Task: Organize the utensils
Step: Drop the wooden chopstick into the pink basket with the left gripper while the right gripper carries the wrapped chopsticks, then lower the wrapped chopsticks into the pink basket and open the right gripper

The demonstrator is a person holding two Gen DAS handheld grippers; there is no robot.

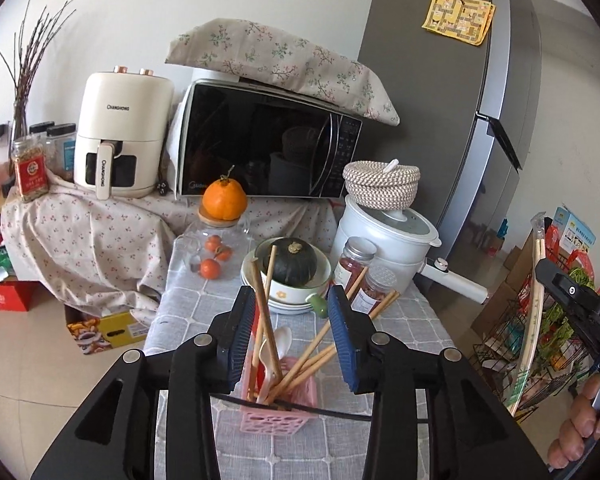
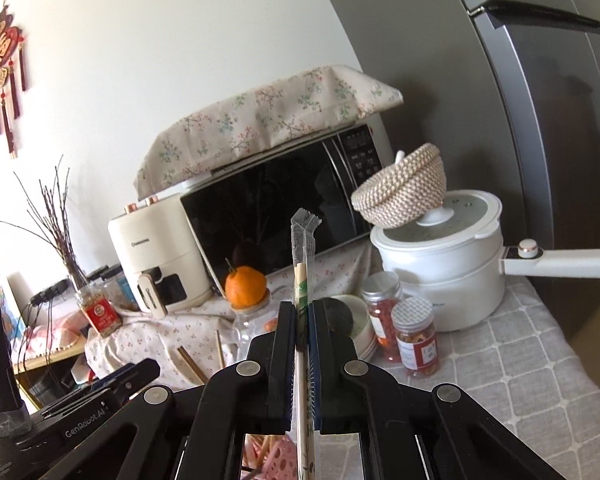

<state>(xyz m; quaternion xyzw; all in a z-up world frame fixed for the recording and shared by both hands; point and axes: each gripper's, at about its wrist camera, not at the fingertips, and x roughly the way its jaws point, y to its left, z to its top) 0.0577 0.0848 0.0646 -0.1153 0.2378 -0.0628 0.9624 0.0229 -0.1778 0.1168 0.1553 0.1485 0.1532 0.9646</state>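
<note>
While the left gripper (image 1: pixel 292 332) hovers with jaws spread above the pink utensil basket (image 1: pixel 278 404) of chopsticks, the right gripper (image 2: pixel 302 322), level and right of that basket, pinches wrapped chopsticks (image 2: pixel 302 264) upright

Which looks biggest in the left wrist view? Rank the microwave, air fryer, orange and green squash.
1. microwave
2. air fryer
3. green squash and orange: look alike; the squash sits nearer the camera, so no ranking.
</note>
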